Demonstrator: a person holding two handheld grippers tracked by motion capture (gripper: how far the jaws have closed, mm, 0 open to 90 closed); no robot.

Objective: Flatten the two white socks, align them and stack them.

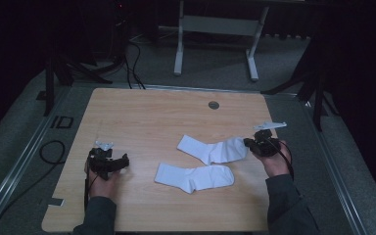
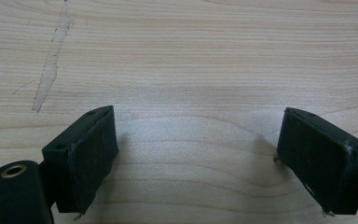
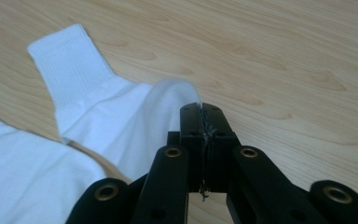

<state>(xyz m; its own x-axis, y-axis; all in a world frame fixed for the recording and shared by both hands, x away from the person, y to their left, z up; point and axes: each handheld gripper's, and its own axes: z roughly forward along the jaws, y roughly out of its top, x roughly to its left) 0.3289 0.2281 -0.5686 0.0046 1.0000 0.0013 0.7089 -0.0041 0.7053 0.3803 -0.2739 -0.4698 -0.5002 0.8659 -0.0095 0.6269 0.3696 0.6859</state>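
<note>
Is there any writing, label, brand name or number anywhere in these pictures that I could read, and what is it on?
"ID": dark letters on the grey floor strip left of the light wooden table; it is dim, so this reading is uncertain.
White socks: no print or brand shows.
Black two-jaw grippers: no lettering can be made out.
Round grey cap in the tabletop: too small to tell.

A dim room with grey carpet [image 1: 215,61] and a white desk frame [image 1: 218,29].
</note>
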